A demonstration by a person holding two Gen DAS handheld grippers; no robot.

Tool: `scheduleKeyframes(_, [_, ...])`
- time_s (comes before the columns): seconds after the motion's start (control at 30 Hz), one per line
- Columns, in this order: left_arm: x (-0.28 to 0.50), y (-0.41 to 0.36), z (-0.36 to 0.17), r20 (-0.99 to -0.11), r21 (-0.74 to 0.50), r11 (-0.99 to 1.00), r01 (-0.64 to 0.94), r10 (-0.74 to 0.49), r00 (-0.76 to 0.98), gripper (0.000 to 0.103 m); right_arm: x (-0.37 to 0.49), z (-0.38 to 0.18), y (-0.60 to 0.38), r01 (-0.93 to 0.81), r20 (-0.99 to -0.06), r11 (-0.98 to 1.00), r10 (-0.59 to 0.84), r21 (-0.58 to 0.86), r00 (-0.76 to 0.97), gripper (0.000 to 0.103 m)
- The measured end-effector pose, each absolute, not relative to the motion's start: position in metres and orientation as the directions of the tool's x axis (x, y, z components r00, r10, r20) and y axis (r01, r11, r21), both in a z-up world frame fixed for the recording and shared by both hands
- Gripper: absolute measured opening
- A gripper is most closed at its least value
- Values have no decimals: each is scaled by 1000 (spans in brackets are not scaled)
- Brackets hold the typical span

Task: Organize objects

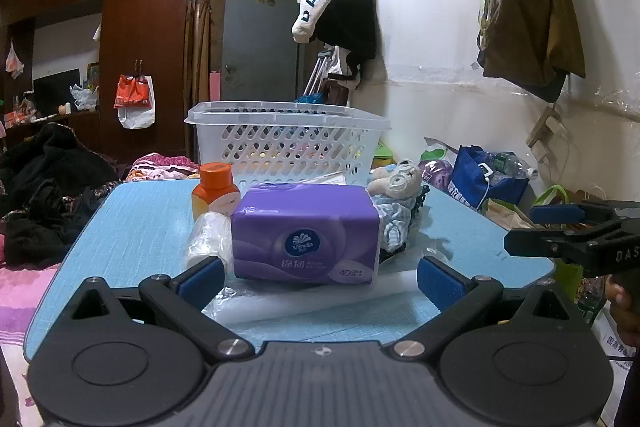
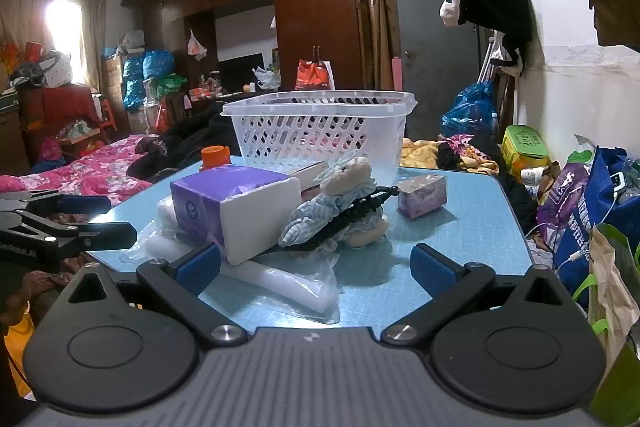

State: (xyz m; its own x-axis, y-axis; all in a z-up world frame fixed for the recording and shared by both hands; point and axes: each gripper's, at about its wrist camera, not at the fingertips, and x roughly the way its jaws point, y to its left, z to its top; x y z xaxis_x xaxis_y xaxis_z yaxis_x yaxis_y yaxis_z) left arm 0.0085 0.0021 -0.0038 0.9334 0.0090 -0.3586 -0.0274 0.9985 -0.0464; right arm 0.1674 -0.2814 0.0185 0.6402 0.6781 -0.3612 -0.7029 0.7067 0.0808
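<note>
A: Both grippers?
B: Left gripper (image 1: 320, 277) and right gripper (image 2: 316, 267) gape wide, holding nothing, at the blue table's (image 1: 132, 227) near edge.
A: Beyond?
B: Purple tissue pack (image 1: 306, 235) mid-table, bare surface along both sides; white perforated plastic basket (image 1: 288, 143) at the far edge.
</note>
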Motion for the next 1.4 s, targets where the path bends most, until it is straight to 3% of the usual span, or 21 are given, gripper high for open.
scheduleKeyframes(1.4, [11, 4, -8, -368, -48, 999, -24, 5, 930, 103, 170, 17, -282, -696, -363, 713, 672, 82, 646, 103])
